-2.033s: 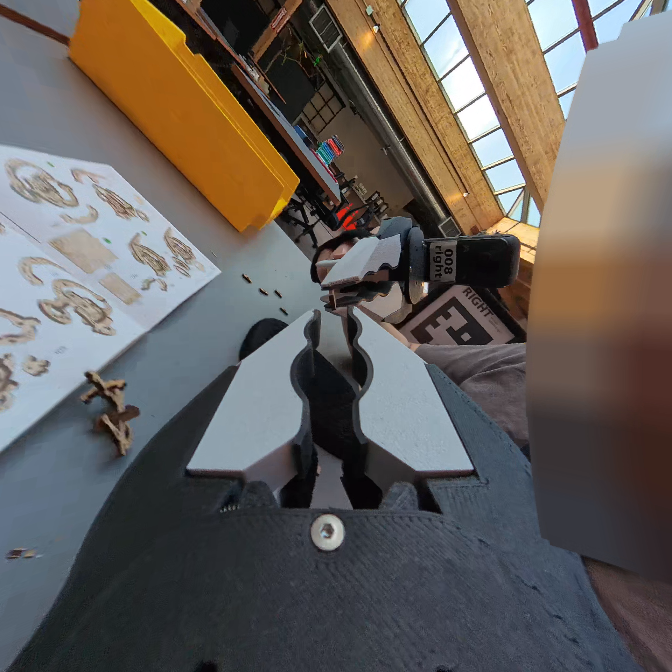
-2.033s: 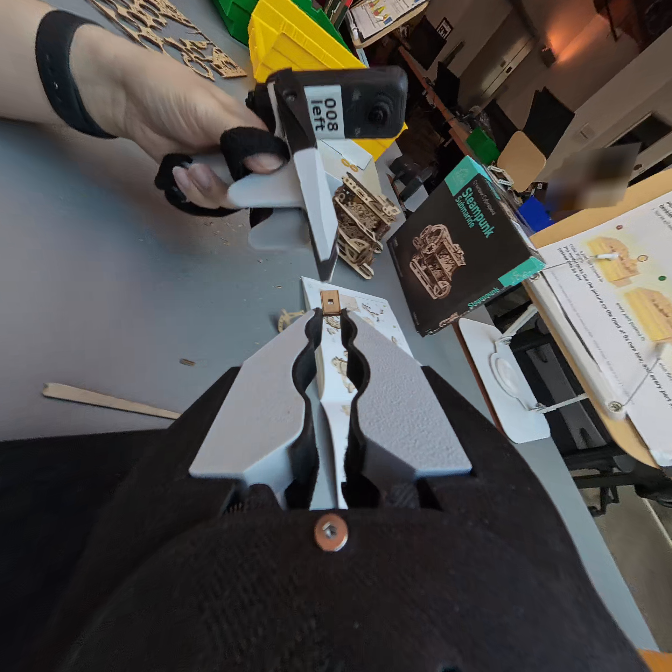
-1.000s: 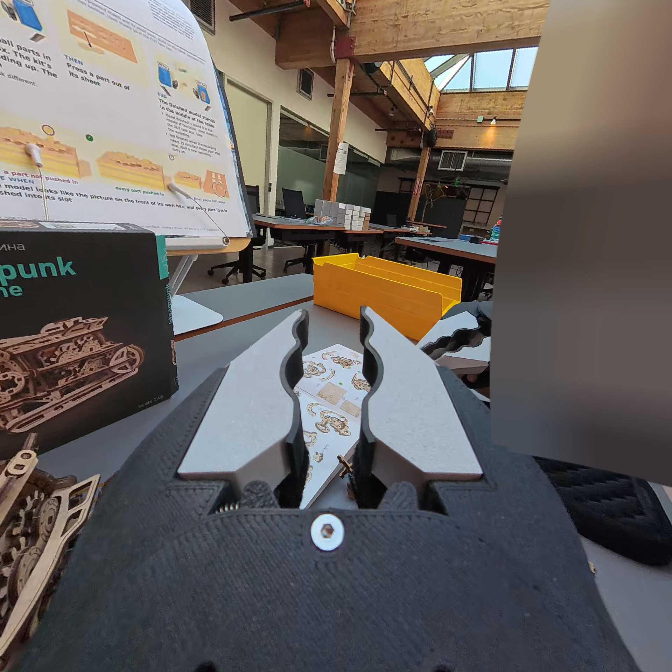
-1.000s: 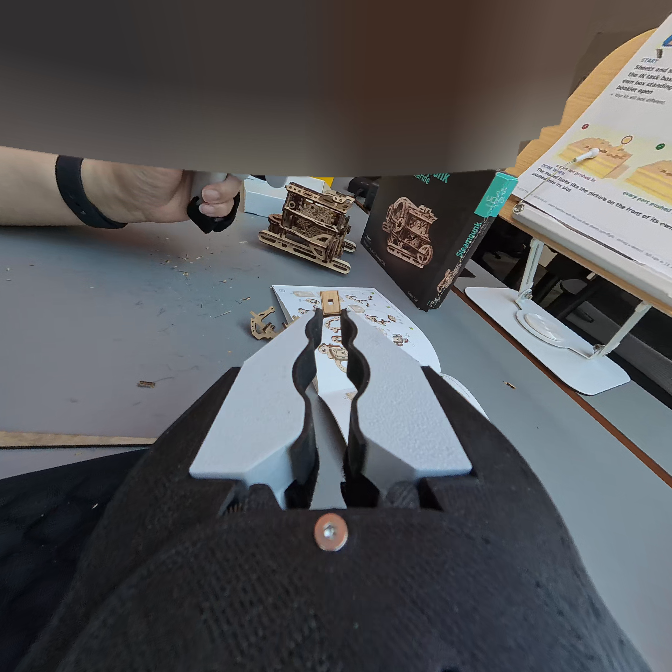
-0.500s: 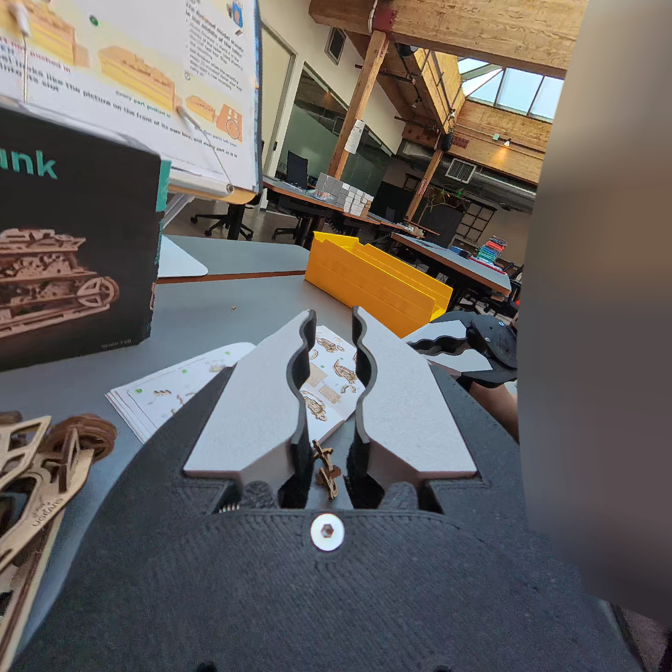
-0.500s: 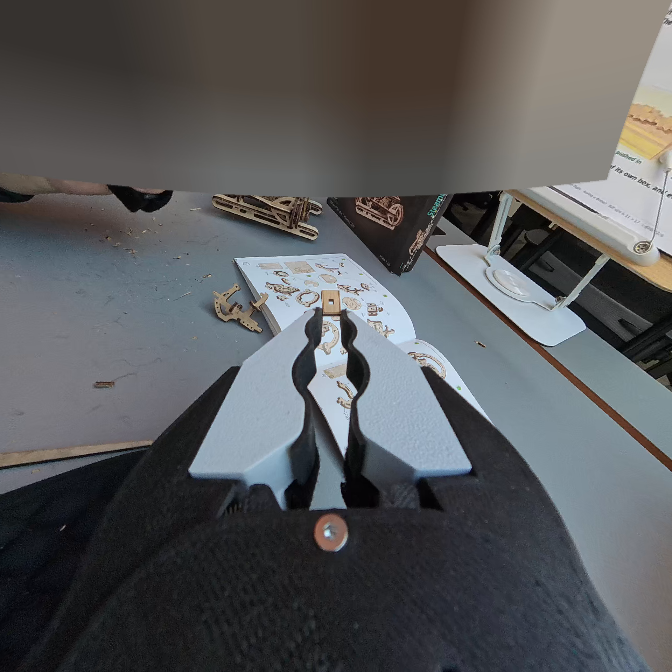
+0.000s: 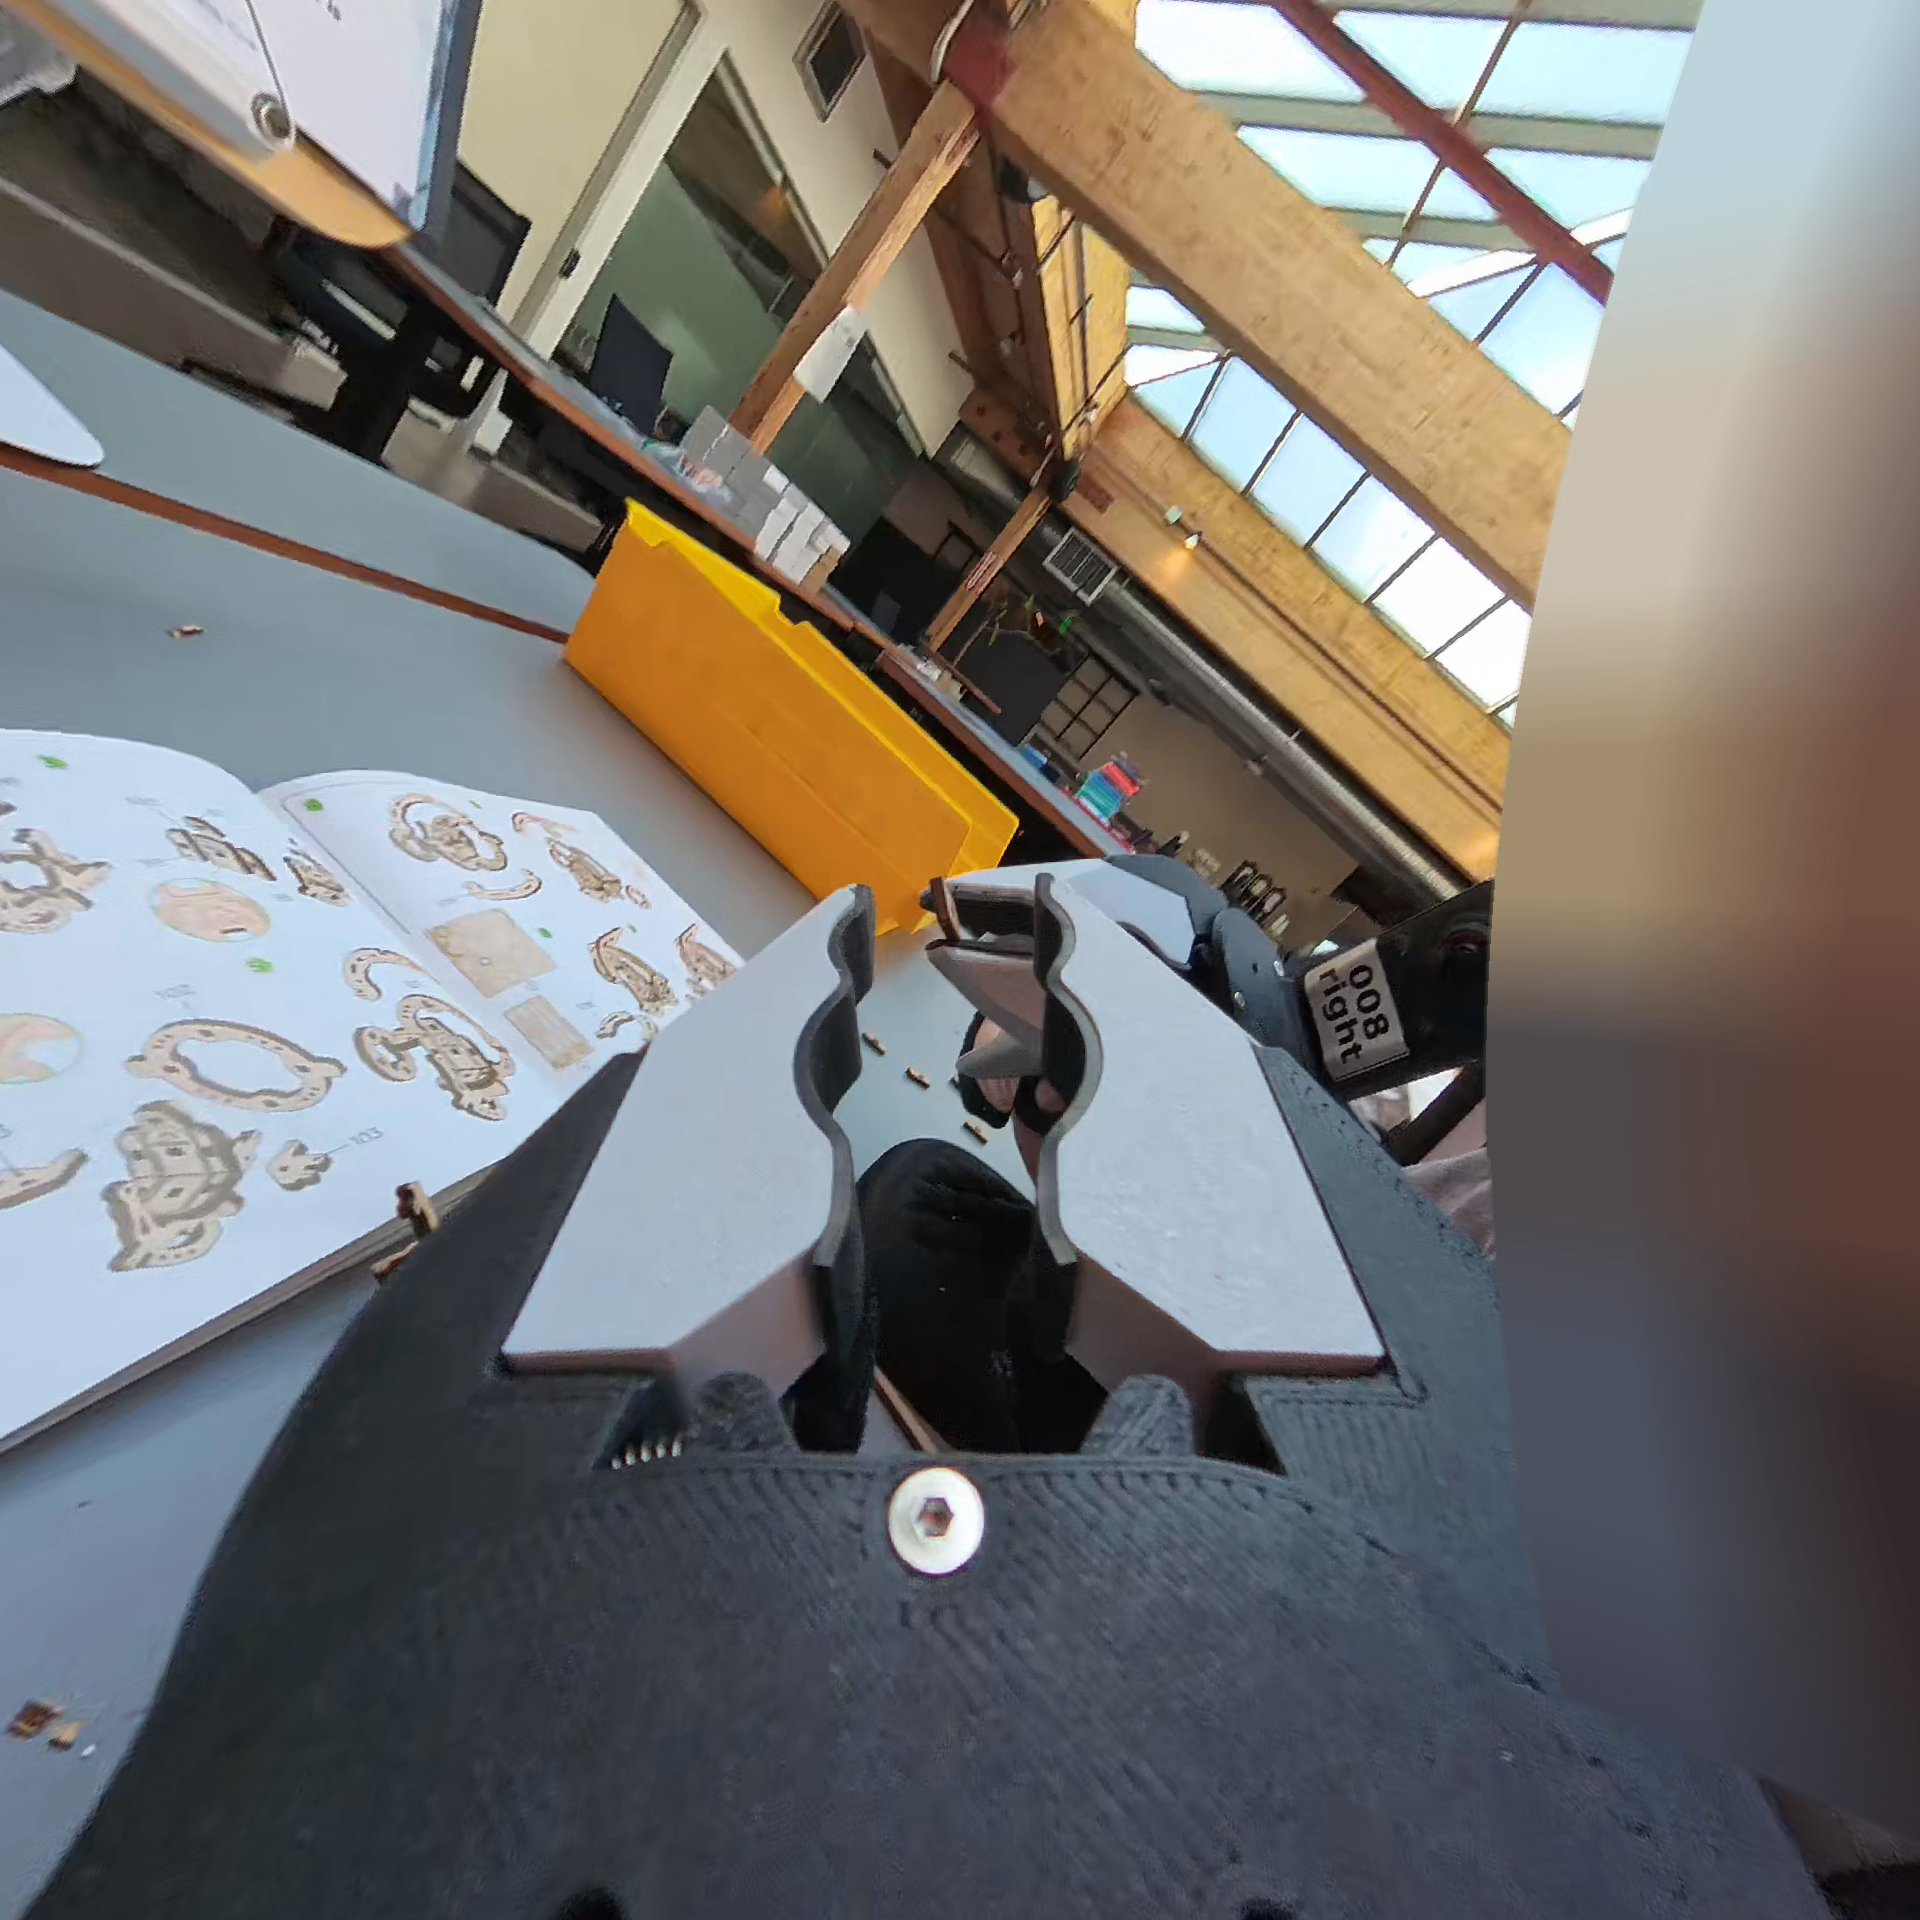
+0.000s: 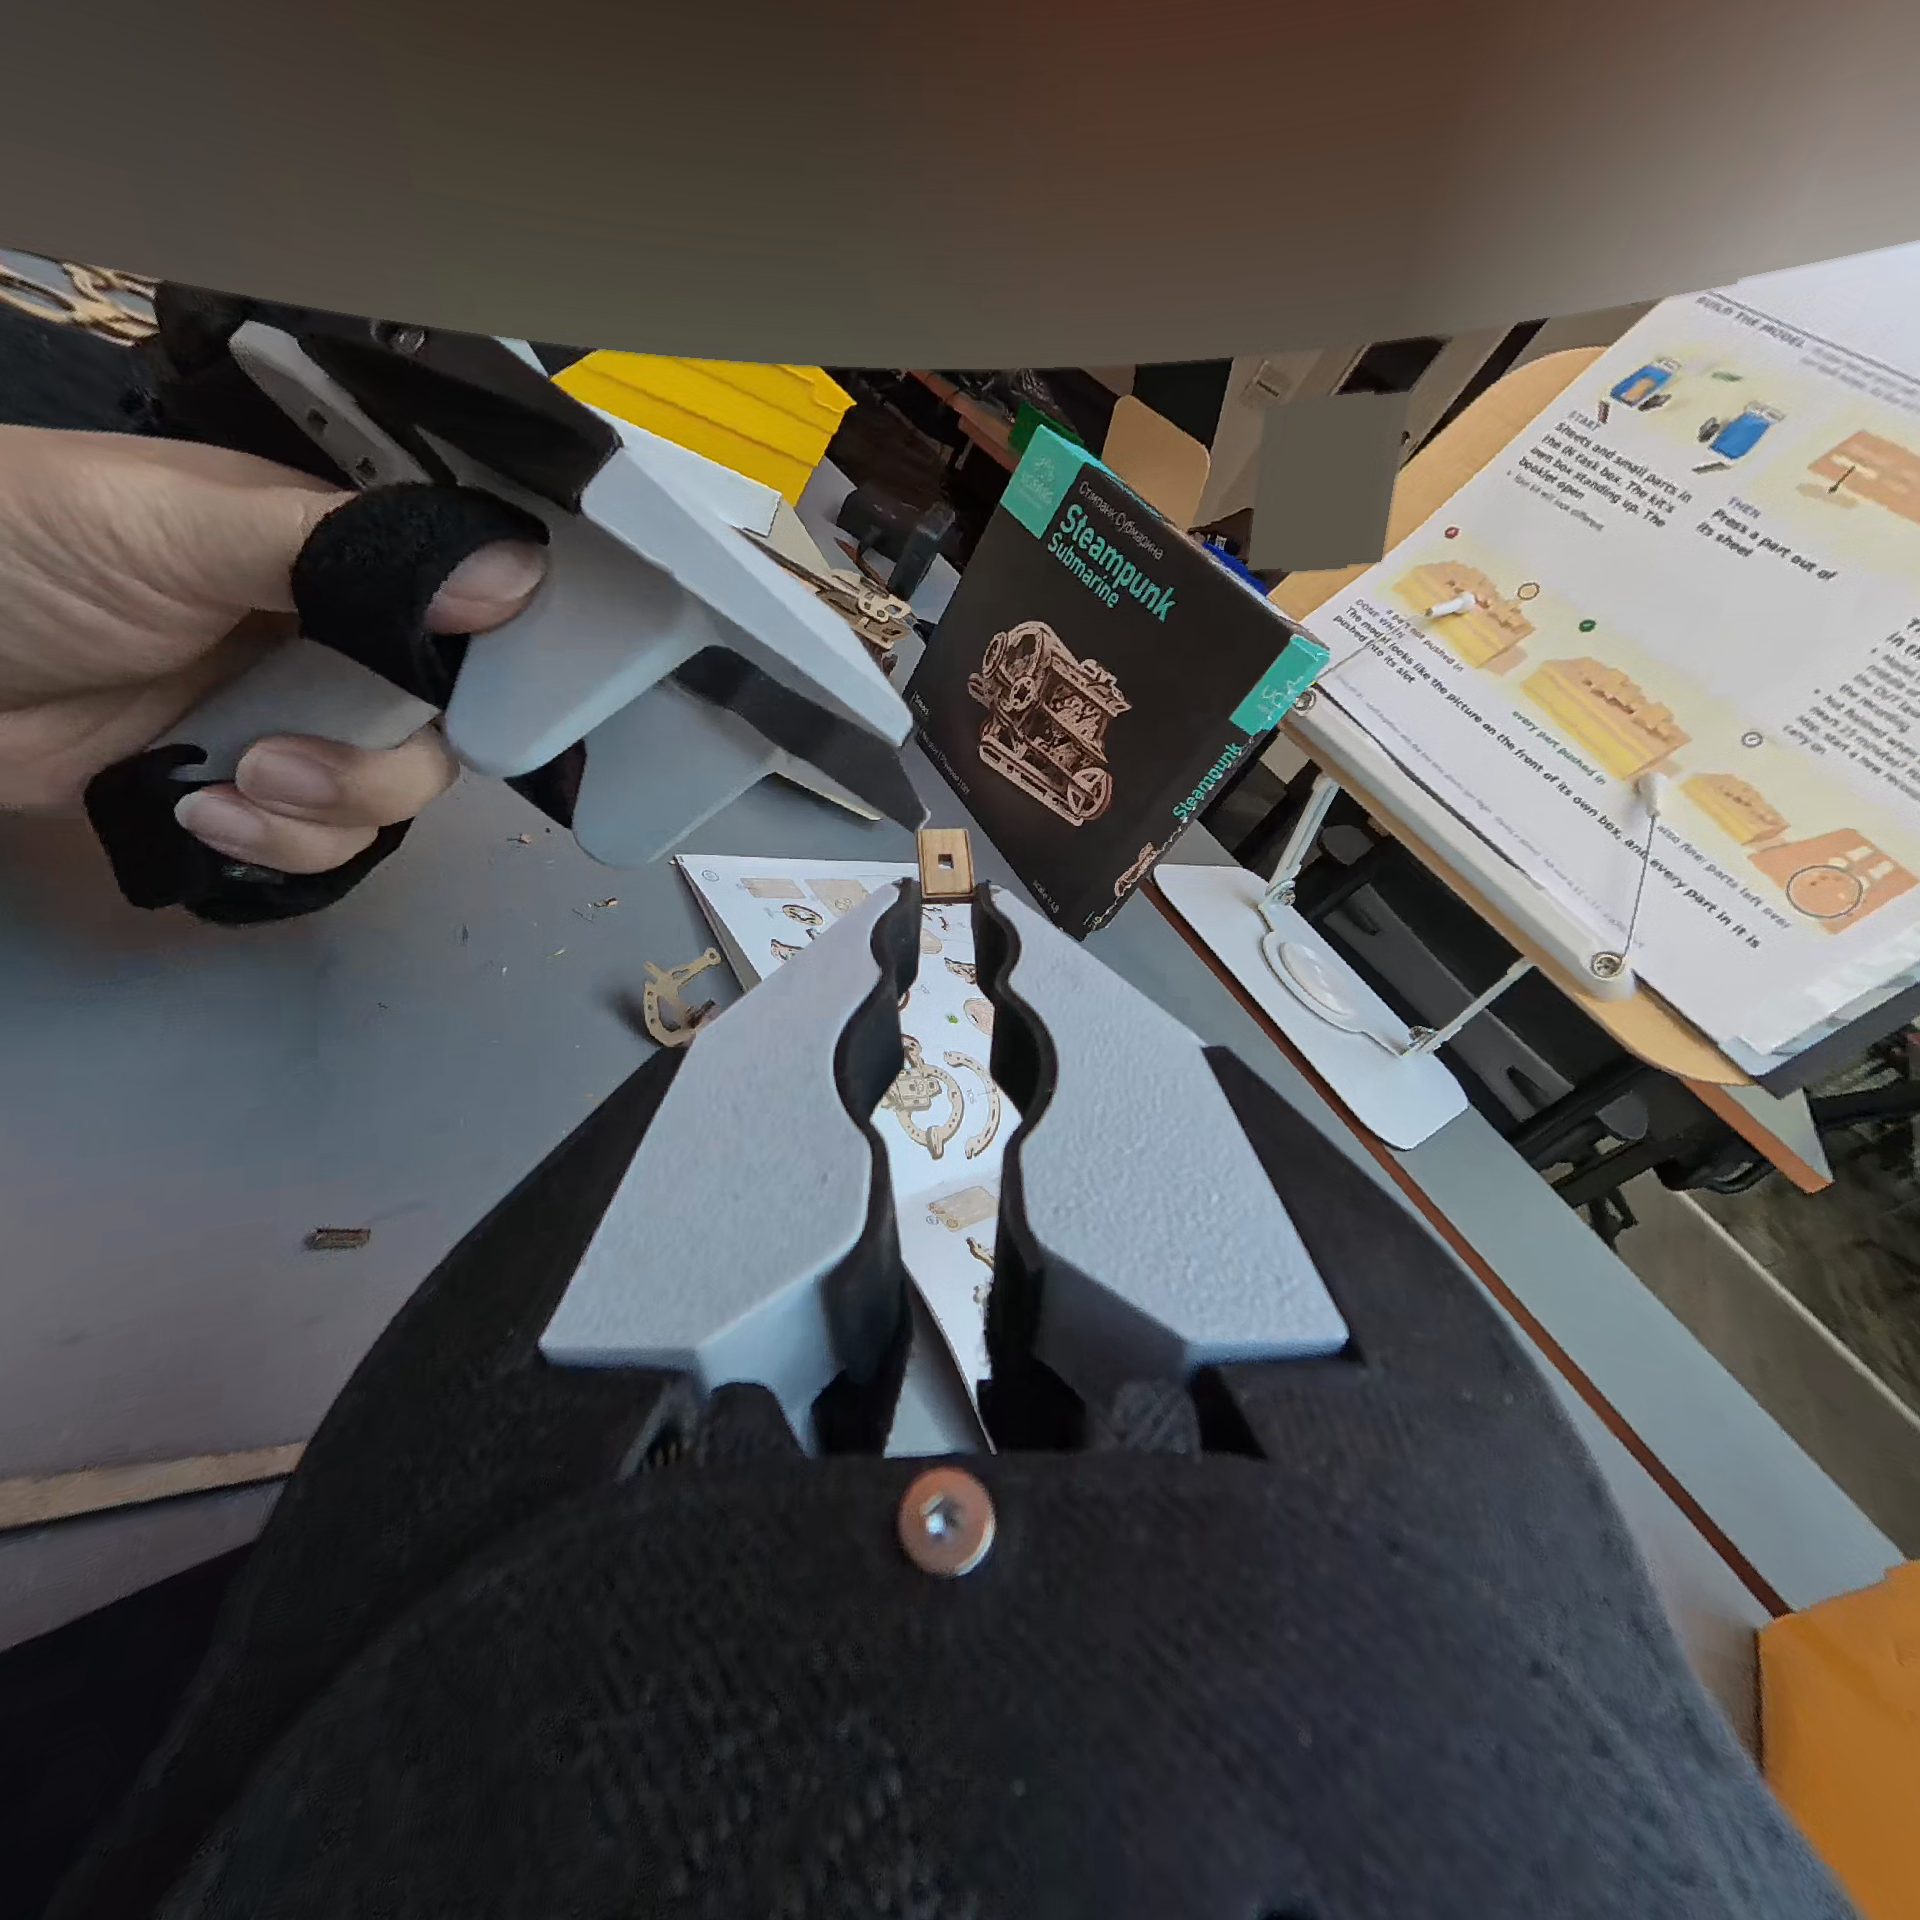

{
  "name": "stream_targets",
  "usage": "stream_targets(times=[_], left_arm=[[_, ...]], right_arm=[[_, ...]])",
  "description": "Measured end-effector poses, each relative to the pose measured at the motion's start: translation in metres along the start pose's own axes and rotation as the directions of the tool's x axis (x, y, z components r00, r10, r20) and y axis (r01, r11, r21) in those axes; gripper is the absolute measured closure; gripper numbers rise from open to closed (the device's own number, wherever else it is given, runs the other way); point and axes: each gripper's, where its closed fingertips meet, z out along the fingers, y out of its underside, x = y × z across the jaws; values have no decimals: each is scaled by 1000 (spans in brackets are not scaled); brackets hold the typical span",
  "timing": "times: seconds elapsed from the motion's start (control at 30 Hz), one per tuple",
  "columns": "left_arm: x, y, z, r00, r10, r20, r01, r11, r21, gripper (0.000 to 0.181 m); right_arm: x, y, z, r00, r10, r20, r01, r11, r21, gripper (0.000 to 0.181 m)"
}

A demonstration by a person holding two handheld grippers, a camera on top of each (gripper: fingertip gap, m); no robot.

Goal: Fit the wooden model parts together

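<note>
My right gripper (image 8: 943, 891) is shut on a small flat wooden tab (image 8: 945, 862) with a square hole, which sticks out past its tips. My left gripper (image 8: 790, 805), held by a hand (image 8: 135, 623), comes in from the upper left with its jaws apart and empty. Its upper fingertip (image 8: 912, 802) sits right at the tab's top edge. In the left wrist view my left gripper (image 7: 951, 902) is open, with the tab (image 7: 940, 900) and the right gripper (image 7: 997, 966) just beyond its tips.
An open instruction booklet (image 8: 940, 1101) lies on the grey table (image 8: 260, 1091), and also shows in the left wrist view (image 7: 312, 987). A small wooden sub-assembly (image 8: 675, 1000) lies beside it. Behind stand a black kit box (image 8: 1091, 675), a yellow bin (image 7: 790, 727) and a sheet on a stand (image 8: 1662, 675). Less than 4 cm separates the two grippers' tips.
My left gripper has swung over to the right gripper and opened wider. My right gripper has tilted up, still holding the tab. The left gripper now fills the right view's upper left.
</note>
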Motion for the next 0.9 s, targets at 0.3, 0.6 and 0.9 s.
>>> stream_targets(times=[0.3,0.6,0.9], left_arm=[[-5,8,1,1000,-7,11,7,1000,-7,158],[-15,-10,-9,996,-83,17,81,994,67,168],[-28,-56,-32,981,113,156,-133,983,124,166]], right_arm=[[-6,-1,1,994,-108,-30,108,994,-5,173],[0,10,4,997,-66,-37,64,997,-43,173],[6,18,5,999,-21,-41,18,998,-66,173]])
